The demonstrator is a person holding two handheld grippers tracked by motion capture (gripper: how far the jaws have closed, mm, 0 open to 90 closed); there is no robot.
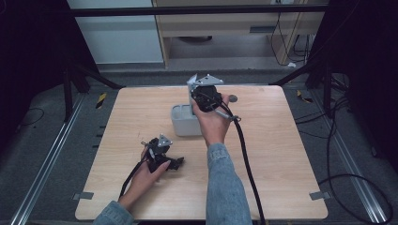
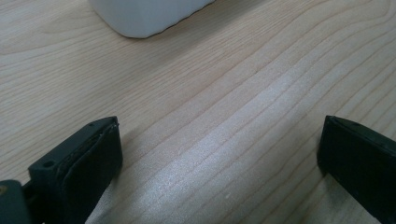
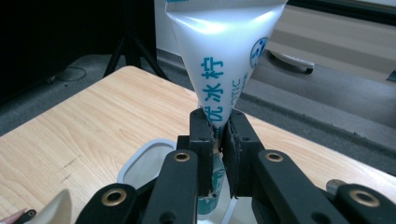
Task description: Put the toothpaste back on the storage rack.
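One white tube (image 3: 224, 60) with blue print, pinched near its lower end by the right tongs (image 3: 218, 140), jaws closed tight on it, wide crimped end up. It hangs over one grey container (image 1: 184, 123) standing mid-surface; tube's lower tip is above the container's opening (image 3: 144, 163). Left tongs (image 1: 174, 163) lie low on the wooden surface (image 1: 263, 154), jaws wide apart, nothing between them, container corner (image 2: 144, 18) ahead. One small round dark thing (image 1: 233, 98) just right of the right hand. Surface pale wood, two metal brackets at near corners. Room: dark curtains on both sides, grey floor, cables, floor rails.
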